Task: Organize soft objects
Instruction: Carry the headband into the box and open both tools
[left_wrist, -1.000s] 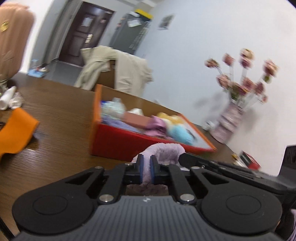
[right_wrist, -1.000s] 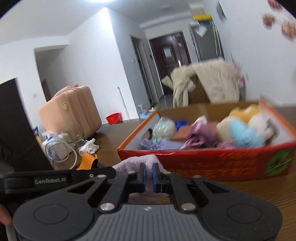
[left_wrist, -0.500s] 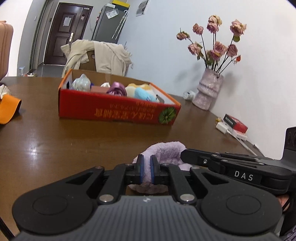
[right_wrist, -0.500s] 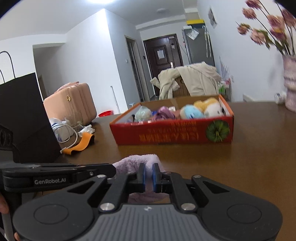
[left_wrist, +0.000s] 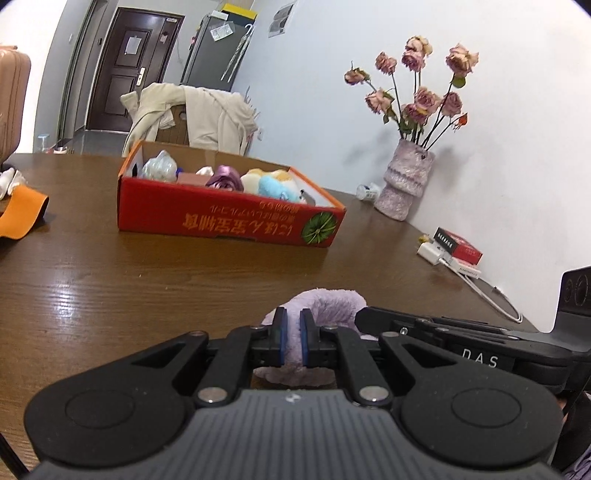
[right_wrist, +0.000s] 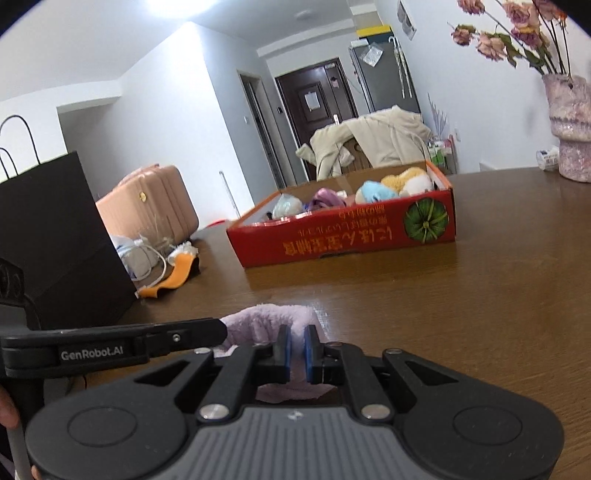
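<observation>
A fluffy lilac cloth (left_wrist: 325, 301) is pinched from both sides, low over the brown table (left_wrist: 110, 280). My left gripper (left_wrist: 290, 323) is shut on its left part. My right gripper (right_wrist: 297, 341) is shut on the same cloth (right_wrist: 266, 319). Each gripper's finger shows in the other's view. A red cardboard box (left_wrist: 221, 221) with several soft toys and cloths stands farther back on the table; it also shows in the right wrist view (right_wrist: 351, 240).
A vase of dried roses (left_wrist: 406, 184) stands at the back right by the wall, with a red packet and a white charger (left_wrist: 454, 247) nearby. An orange item (left_wrist: 22, 214), a black paper bag (right_wrist: 55, 236) and a pink suitcase (right_wrist: 147, 206) are on the left.
Both grippers have drawn back from the red box with the lilac cloth held between them. The box now sits farther away and the view has levelled.
</observation>
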